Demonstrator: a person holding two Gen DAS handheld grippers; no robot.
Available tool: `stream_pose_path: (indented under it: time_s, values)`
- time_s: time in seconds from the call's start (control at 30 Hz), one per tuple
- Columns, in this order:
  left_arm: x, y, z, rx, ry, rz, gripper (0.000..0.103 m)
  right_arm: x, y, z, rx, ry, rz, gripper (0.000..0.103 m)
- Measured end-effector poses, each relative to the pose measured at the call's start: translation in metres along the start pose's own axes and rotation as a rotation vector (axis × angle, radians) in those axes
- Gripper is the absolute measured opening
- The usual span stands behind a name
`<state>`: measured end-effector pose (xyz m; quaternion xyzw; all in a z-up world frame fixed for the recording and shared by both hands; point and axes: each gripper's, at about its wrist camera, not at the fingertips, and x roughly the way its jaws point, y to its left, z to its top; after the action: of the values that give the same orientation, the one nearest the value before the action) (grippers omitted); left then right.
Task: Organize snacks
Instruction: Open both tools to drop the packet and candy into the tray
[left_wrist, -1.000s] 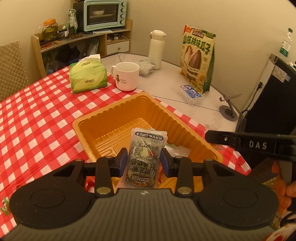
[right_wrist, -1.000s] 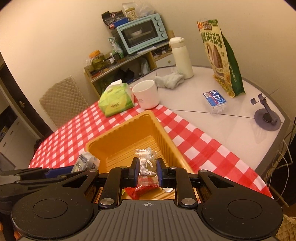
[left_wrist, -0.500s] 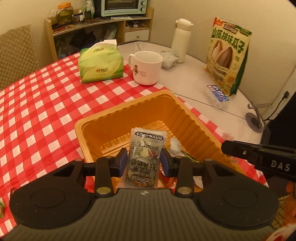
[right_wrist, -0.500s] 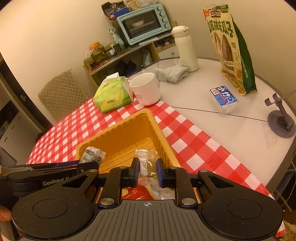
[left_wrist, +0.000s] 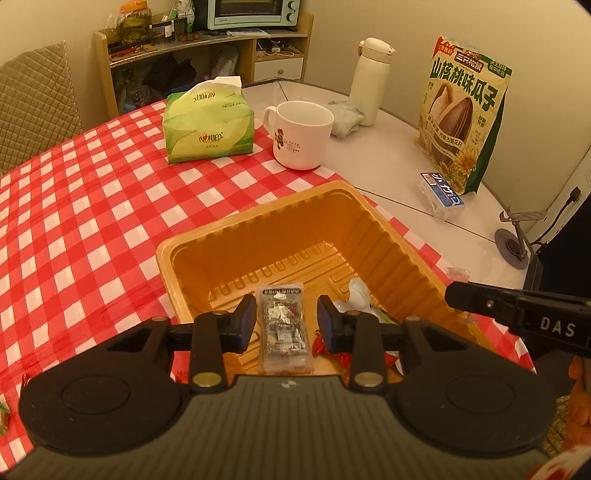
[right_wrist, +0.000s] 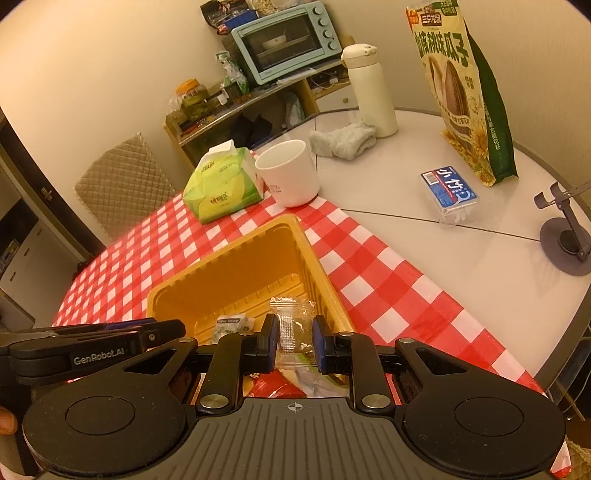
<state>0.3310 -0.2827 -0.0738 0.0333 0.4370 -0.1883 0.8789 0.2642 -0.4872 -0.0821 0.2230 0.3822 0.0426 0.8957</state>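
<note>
Tongs on the left gripper stand apart, w/ a dark clear-wrapped snack packet lying flat between them on the floor of the orange tray; gaps show on both sides of the packet, no pad touching it. Just right of the left tongs, inside the tray, a pale wrapper and bits of red wrappers lie near the right tong.

Right gripper is clamped on a small clear-wrapped candy, both pads pressed on its sides, held upright over the tray's near right corner. Below these tongs more wrappers, red and pale, sit in the tray. Left of them, the dark packet shows again on the tray floor.

Tray rests on a red-white checked cloth. Beyond both tongs: green tissue pack and white mug side by side, mug just past the tray's far corner. Farther right, sunflower-seed bag stands upright by the wall, a small blue box near its foot, white flask behind the mug.
</note>
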Motion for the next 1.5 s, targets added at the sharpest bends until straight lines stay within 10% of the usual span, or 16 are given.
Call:
stream_pose_path:
  time_s: [0.93,1.1,1.5]
  values:
    - [-0.039,0.023,-0.014,-0.028,-0.018,0.008,0.032,0.041,0.036,0.009,-0.121,0.003,0.042,0.021]
    - [-0.052,0.025,-0.017,-0.017,-0.036,-0.003,0.032,0.033,0.036,0.009,-0.123,-0.011,0.038,0.052]
    - [-0.088,0.02,-0.029,-0.004,-0.059,-0.046,0.038,-0.008,0.027,-0.005,-0.084,-0.002,0.024,0.066]
